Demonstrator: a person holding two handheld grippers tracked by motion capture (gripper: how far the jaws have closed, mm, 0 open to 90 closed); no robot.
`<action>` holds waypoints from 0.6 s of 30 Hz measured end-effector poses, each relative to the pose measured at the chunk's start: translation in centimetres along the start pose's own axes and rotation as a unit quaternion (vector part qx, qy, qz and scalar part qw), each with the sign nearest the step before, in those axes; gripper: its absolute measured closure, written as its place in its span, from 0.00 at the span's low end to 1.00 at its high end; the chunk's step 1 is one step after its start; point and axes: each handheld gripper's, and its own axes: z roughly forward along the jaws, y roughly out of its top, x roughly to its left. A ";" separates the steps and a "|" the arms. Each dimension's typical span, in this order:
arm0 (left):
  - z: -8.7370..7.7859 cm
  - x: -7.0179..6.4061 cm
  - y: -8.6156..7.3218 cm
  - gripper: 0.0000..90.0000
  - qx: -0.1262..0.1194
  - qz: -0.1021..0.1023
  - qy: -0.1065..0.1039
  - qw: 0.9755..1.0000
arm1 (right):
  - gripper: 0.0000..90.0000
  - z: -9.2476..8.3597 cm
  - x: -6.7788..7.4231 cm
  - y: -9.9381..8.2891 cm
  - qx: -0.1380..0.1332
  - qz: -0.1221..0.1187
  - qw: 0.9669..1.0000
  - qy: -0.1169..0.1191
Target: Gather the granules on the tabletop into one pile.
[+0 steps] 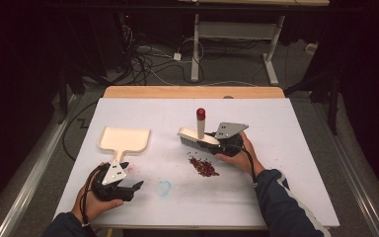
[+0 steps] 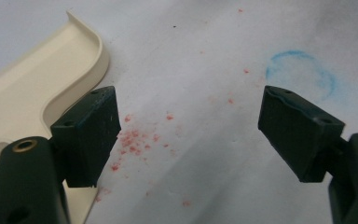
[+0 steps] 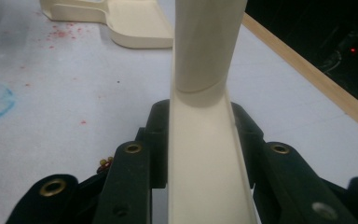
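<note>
A cream dustpan lies flat on the white table sheet at the left, its handle pointing toward the person. My left gripper is open just below that handle; in the left gripper view the left gripper has nothing between its jaws, and the dustpan lies beside its left jaw. My right gripper is shut on a cream hand brush, whose red-capped handle stands upright. In the right gripper view the brush sits clamped between the jaws. A pile of dark red crumbs lies just in front of the brush.
A blue ring mark is drawn on the sheet between the hands. Faint red specks dot the sheet near the dustpan handle. The table's wooden far edge runs behind; beyond it are desk legs and floor cables.
</note>
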 end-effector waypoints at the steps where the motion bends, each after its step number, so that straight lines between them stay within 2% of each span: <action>1: 0.0 0.0 0.0 0.22 0.001 0.001 0.001 1.000 | 0.75 0.0 0.0 0.0 -0.002 0.002 1.000 0.006; 5: 0.0 0.0 -0.1 0.22 0.004 0.002 0.002 1.000 | 0.75 -0.4 0.5 -0.1 0.003 -0.012 0.999 0.042; 8: -0.1 0.0 -0.1 0.22 0.002 -0.001 0.003 1.000 | 0.75 -1.0 1.0 -0.2 0.014 -0.032 0.998 0.059; 11: -0.2 -0.1 -0.2 0.22 0.002 0.000 0.002 1.000 | 0.75 -1.8 1.3 -0.5 0.016 -0.039 0.997 0.072; 16: -0.2 -0.1 -0.1 0.22 0.002 0.000 0.002 1.000 | 0.75 -3.2 1.7 -0.9 0.020 -0.051 0.995 0.081; 18: -0.2 -0.1 -0.1 0.22 0.001 -0.001 0.001 1.000 | 0.75 -3.7 1.7 -1.0 0.020 -0.051 0.996 0.075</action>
